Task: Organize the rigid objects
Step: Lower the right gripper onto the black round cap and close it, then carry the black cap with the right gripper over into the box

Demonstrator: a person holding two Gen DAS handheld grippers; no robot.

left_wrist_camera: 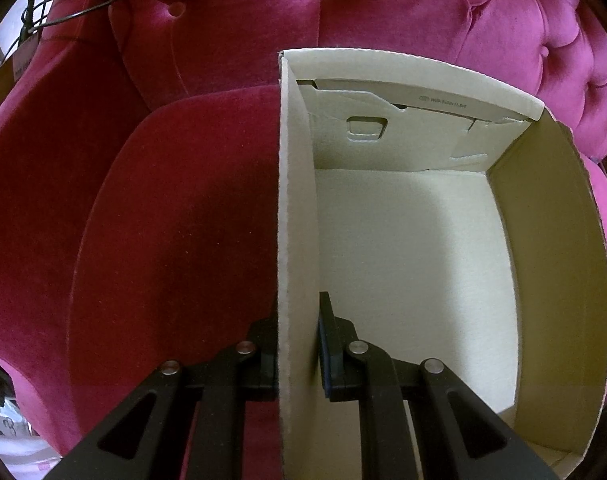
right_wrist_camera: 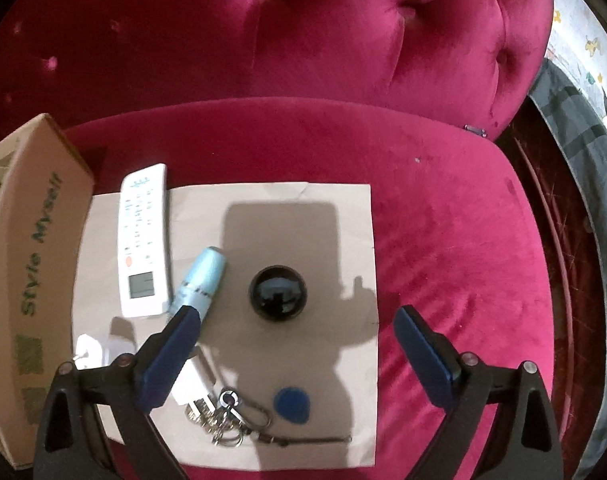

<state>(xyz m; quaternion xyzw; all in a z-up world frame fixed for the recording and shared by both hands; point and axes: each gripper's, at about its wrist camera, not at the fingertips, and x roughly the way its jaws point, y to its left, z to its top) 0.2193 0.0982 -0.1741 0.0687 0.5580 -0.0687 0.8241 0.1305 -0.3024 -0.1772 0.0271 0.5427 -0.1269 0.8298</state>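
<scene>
My left gripper (left_wrist_camera: pixel 299 320) is shut on the left wall of an open cream cardboard box (left_wrist_camera: pixel 551 240), one finger outside and one inside; nothing lies in the box. In the right wrist view my right gripper (right_wrist_camera: pixel 295 314) stands open just above a glossy black round object (right_wrist_camera: pixel 277 294), touching nothing. That object sits on a pale paper sheet (right_wrist_camera: pixel 303 220) with a white remote (right_wrist_camera: pixel 145 240), a light blue tube (right_wrist_camera: pixel 201 284), a bunch of keys (right_wrist_camera: pixel 223 420), a small blue disc (right_wrist_camera: pixel 291 400) and a white plug (right_wrist_camera: pixel 89 354). The left finger partly covers the tube's lower end.
Everything rests on a crimson velvet sofa seat (right_wrist_camera: pixel 443 240) with a tufted back. The box's printed outer side (right_wrist_camera: pixel 35 260) stands along the sheet's left edge. A dark floor and grey cloth (right_wrist_camera: pixel 575 152) lie beyond the sofa's right side.
</scene>
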